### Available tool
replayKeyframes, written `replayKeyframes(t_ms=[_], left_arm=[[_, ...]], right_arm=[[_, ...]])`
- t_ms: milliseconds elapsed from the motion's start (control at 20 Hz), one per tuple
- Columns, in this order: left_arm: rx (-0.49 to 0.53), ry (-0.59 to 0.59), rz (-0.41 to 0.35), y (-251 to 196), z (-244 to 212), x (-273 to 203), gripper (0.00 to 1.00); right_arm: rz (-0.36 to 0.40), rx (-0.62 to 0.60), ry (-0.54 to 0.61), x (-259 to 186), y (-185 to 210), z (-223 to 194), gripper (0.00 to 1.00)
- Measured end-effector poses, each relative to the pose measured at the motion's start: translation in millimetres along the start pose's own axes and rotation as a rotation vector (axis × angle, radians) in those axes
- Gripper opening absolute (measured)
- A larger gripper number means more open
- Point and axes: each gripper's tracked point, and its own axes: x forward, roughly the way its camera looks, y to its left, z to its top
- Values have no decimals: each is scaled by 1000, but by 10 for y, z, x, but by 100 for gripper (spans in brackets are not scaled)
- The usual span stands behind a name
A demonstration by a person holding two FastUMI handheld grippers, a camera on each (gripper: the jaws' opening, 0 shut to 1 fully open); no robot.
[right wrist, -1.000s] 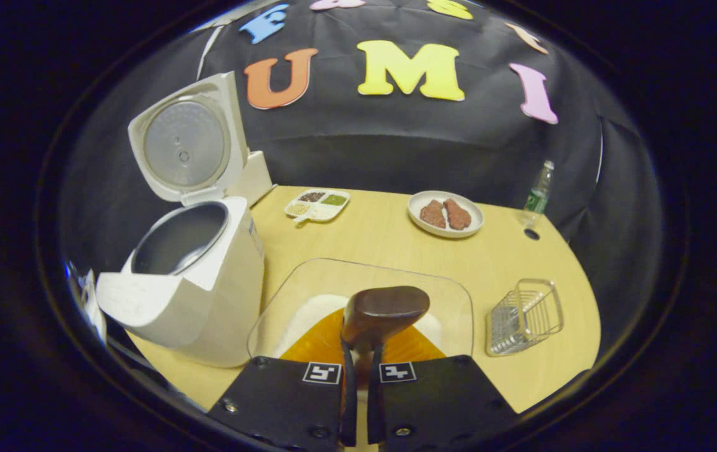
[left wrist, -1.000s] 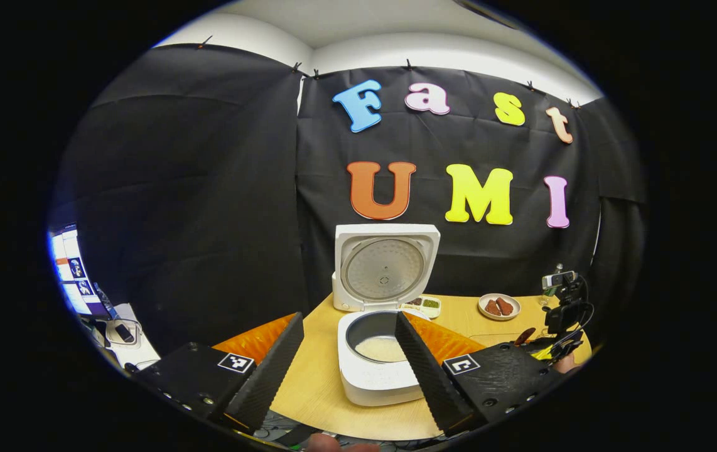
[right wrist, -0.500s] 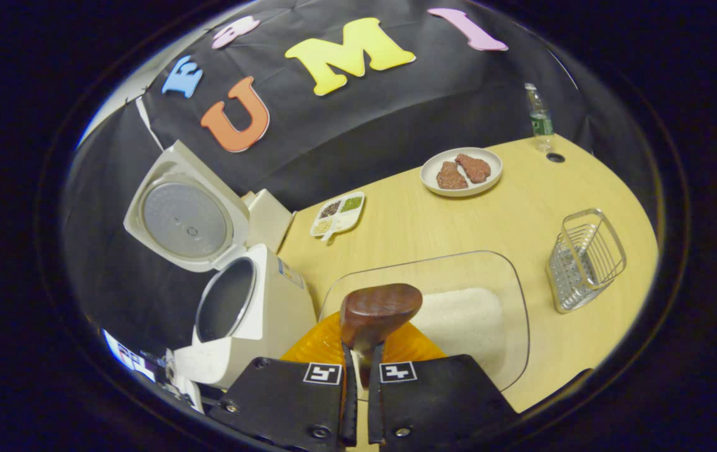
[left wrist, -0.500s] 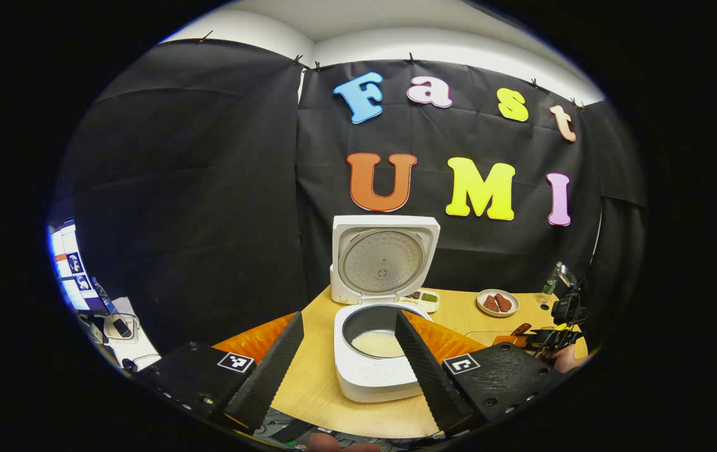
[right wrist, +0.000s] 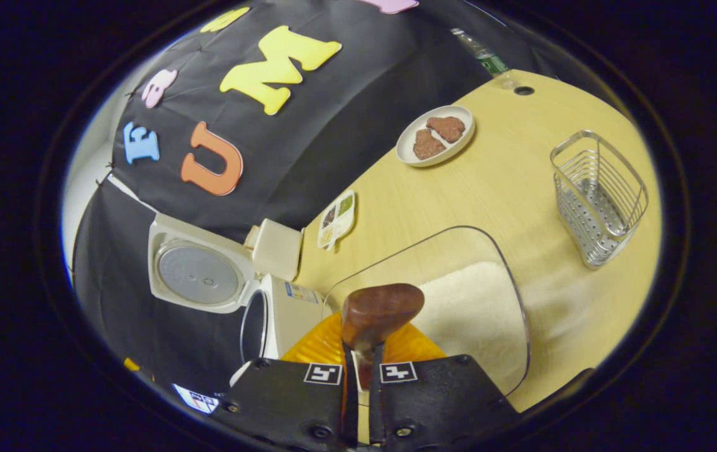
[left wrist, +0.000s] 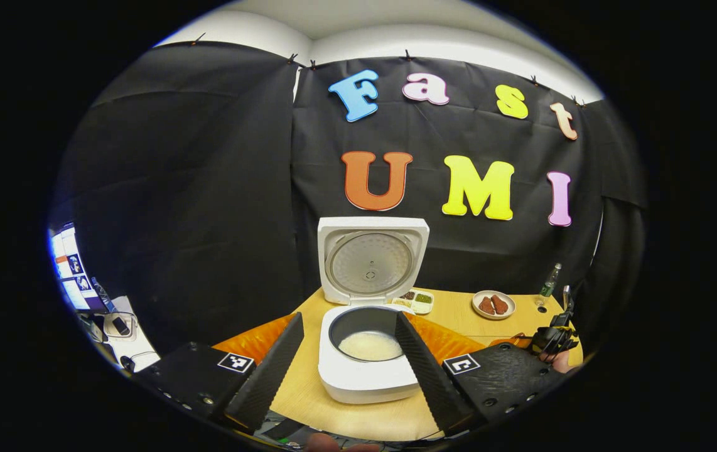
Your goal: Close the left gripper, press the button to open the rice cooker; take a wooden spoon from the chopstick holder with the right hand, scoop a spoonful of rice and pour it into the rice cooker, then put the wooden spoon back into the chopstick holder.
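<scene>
The white rice cooker (left wrist: 365, 370) stands open, lid (left wrist: 371, 260) upright, with white rice (left wrist: 370, 345) in its dark pot. My left gripper (left wrist: 349, 320) is open, its fingers framing the cooker from some way back. My right gripper (right wrist: 361, 351) is shut on the handle of the dark wooden spoon (right wrist: 380, 311), whose bowl hangs over the near end of a clear glass dish (right wrist: 509, 276) with rice (right wrist: 465, 307) in it. The right gripper view is rolled, so the cooker (right wrist: 280, 311) lies low on the left. The wire chopstick holder (right wrist: 597, 198) stands to the right.
On the wooden table (right wrist: 490, 188) sit a plate of brown meat (right wrist: 435, 135), a small divided seasoning dish (right wrist: 336, 220) and a green-labelled bottle (right wrist: 481, 53) near the far edge. The right gripper and the hand holding it (left wrist: 553, 342) appear at the table's right end.
The right gripper has rolled with the spoon, tilting its view further; the cooker slid to the lower left there. The left gripper has drawn back a little and stays open.
</scene>
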Motion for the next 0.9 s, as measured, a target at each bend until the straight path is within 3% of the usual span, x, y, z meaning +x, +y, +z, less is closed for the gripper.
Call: replayKeyframes(t_ms=[150,550,900], left_arm=[[5,6,1,-109,14,25,94],[2,-22,9,-341,100,89,94],[5,-42,29,-219,98,14,94]], right_arm=[[11,28,-27,-102,-80,166,8],[137,218,-116,-651,-124,735,8],[265,320,-122,-738,418,880,8]])
